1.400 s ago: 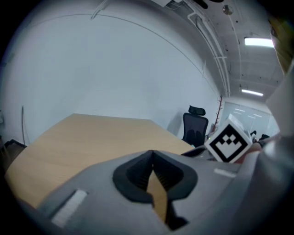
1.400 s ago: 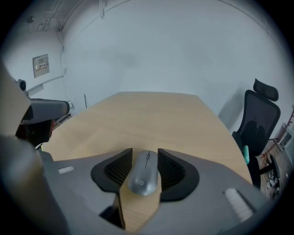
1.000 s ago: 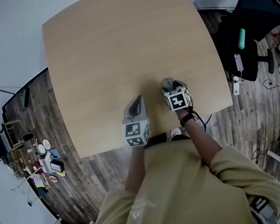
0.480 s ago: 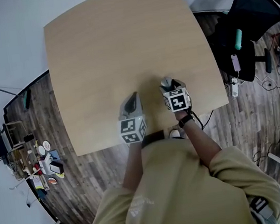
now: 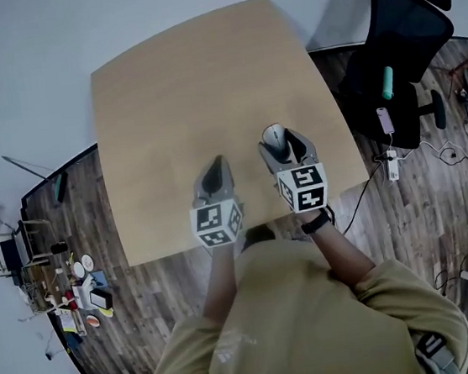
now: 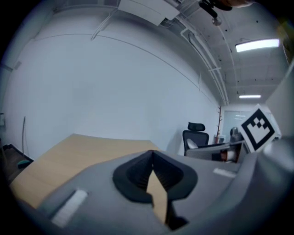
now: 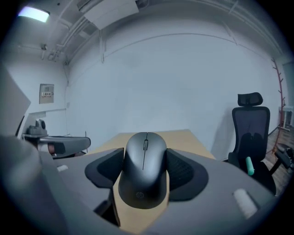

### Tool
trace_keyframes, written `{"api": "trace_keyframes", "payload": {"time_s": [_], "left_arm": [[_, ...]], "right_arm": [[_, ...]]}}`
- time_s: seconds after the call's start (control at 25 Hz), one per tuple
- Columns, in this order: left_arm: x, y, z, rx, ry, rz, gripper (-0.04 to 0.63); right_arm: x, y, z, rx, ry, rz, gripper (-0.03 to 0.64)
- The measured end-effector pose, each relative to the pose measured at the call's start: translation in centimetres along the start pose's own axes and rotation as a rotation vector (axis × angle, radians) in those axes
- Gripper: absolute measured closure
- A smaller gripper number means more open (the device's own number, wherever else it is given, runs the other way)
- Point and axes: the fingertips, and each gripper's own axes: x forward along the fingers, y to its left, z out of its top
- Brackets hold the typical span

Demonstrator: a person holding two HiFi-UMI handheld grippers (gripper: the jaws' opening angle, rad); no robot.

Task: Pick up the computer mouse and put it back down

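A dark grey computer mouse point(image 7: 144, 167) sits between the pads of my right gripper point(image 7: 145, 170), which is shut on its two sides. In the head view the mouse point(image 5: 274, 137) pokes out of the right gripper point(image 5: 279, 140), held in the air over the near right part of the wooden table point(image 5: 179, 87). My left gripper point(image 5: 217, 165) hovers beside it to the left. In the left gripper view its jaws point(image 6: 151, 155) meet at the tips with nothing between them.
A black office chair point(image 5: 402, 43) stands right of the table, with a teal object point(image 5: 387, 83) and a phone on its seat. Small clutter point(image 5: 77, 286) lies on the wood floor at the left. A white wall runs behind the table's far edge.
Both grippers have risen toward the camera. The right one has lifted the mouse off the table top and tipped up toward level.
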Motion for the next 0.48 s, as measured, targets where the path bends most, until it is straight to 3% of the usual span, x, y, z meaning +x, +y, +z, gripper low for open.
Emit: {"api": "trace_keyframes", "payload": {"time_s": [0.24,0.48], "left_arm": [[-4.4,-5.0,5.2,0.045,-0.153,-0.026,0.594],[-9.2,-9.4,6.1,0.069,-0.194,-0.016,0.595]], "right_arm": [[-7.6,0.0,5.5,-0.007,-0.192,0.002,0.321],[-14.9,0.4,7.0,-0.091,-0.268,0.0,0.321]]}}
